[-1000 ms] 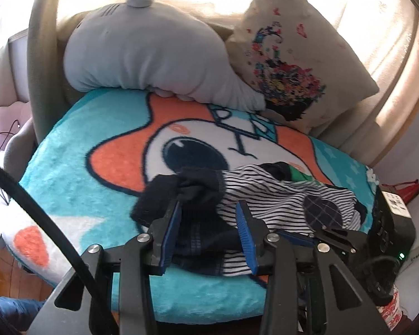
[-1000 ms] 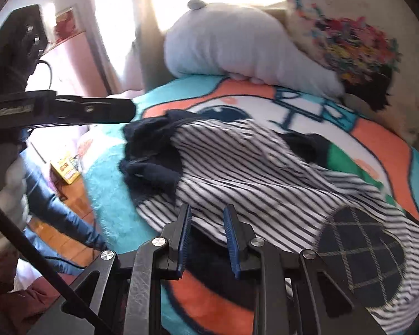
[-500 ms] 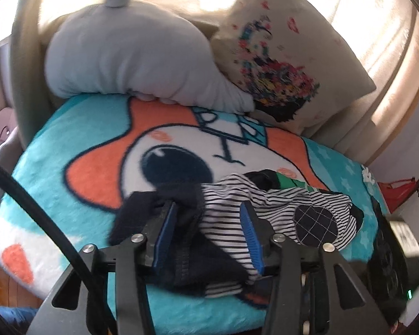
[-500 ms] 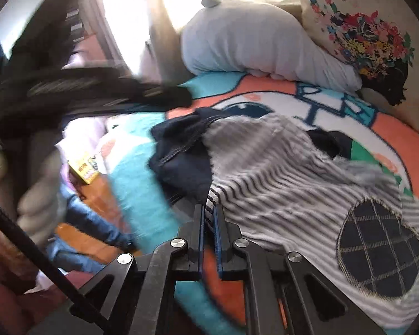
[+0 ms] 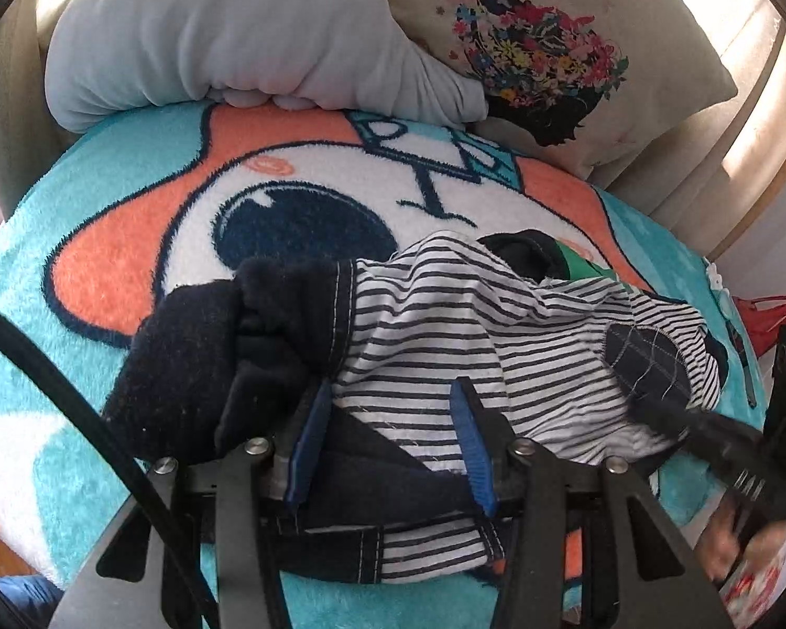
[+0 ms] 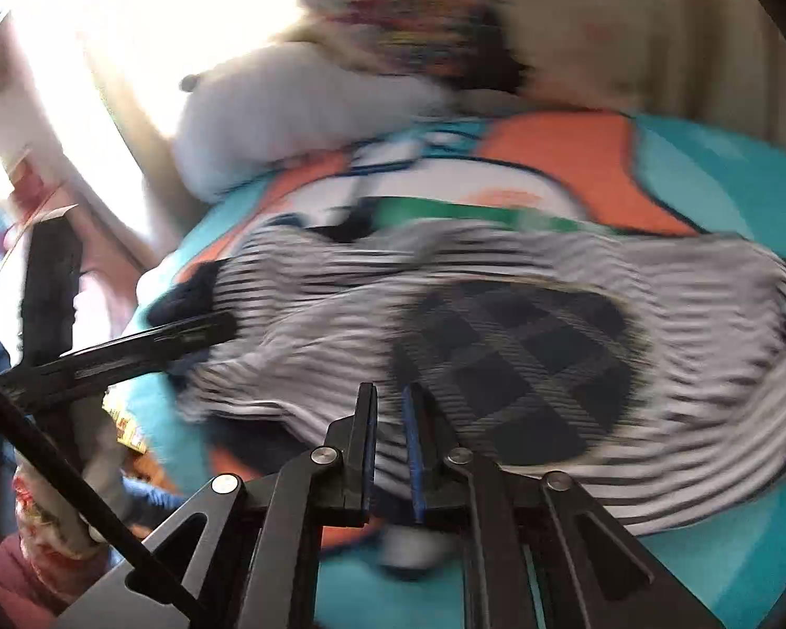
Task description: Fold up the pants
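The pants lie crumpled on the blanket toward its near edge. The left claw stands wide open over their near hem, dark cuff at 10 o'clock. The right claw, blurred, is nearly closed on the striped edge. Bare blanket runs to 12 o'clock, up to the gray pillow and floral pillow.

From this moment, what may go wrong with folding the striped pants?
1. The left gripper is open over both striped cloth and the dark waistband; closing here may bunch layers of the striped pants.
2. The right gripper is nearly shut at the blurred hem; whether it holds cloth is unclear, so a pull may slip.
3. The pants lie crumpled on the fluffy blanket, which may drag.
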